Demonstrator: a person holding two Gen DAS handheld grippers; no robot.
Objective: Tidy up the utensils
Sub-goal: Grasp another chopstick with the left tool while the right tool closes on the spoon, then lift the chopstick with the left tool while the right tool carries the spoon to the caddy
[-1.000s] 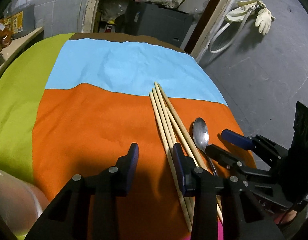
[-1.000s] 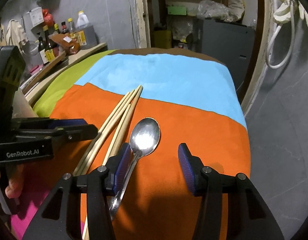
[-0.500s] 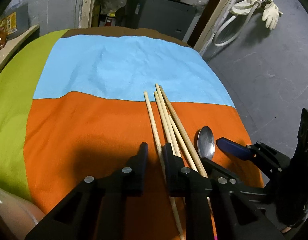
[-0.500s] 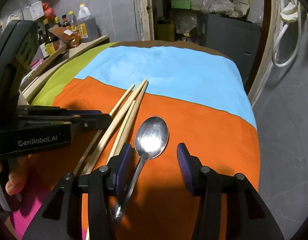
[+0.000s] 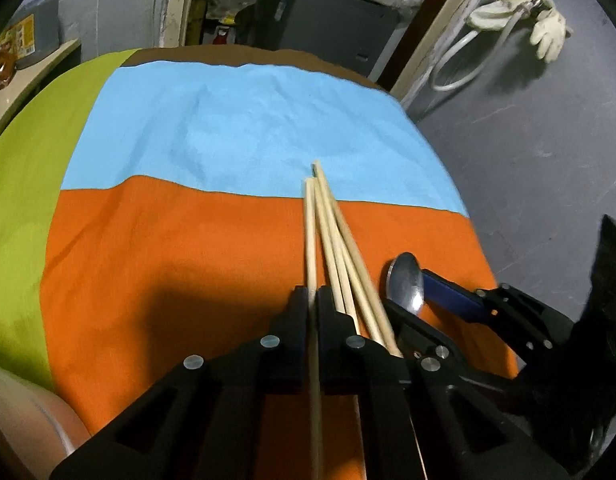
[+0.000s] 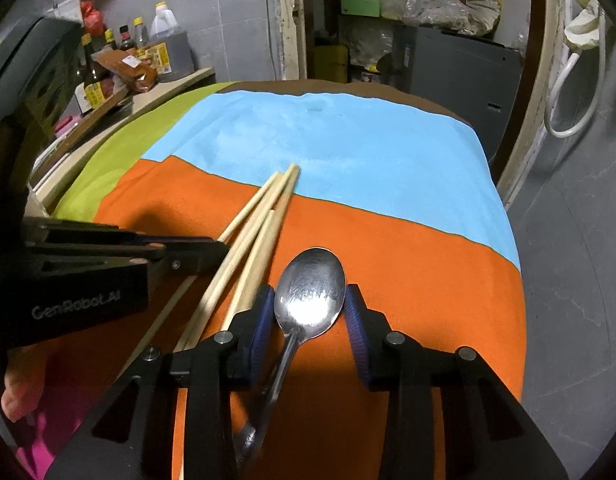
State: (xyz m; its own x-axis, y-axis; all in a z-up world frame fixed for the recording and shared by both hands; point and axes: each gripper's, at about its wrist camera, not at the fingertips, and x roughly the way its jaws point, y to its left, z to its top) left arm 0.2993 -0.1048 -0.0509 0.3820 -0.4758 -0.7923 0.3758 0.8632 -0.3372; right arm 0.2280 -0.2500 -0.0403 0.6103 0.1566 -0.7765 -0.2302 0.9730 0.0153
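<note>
The tabletop [image 5: 156,240], under its orange, blue and green cloth, carries everything close to its near right corner. The chopsticks [image 5: 340,248] lie there in a narrow fan, long axes running away from the person toward the blue band, tips converging at the orange-blue seam. The spoon [image 6: 310,290] lies just right of them, bowl pointing the same way, handle trailing back under the right hand-held gripper [image 6: 310,312].

The left hand-held gripper [image 5: 312,300] sits straight along the leftmost chopstick [image 5: 310,236], jaws pinched nearly together on it, so that stick runs out forward between the fingers; the other sticks pass beside its right finger, outside the grip. The right hand-held gripper straddles the spoon bowl, blue pads just beside either edge; whether they press it I cannot tell.

Compared with half a second ago, the left jaws have narrowed from a loose gap onto that single stick, which now lies closer to the rest, and the right pads have drawn in around the spoon.
</note>
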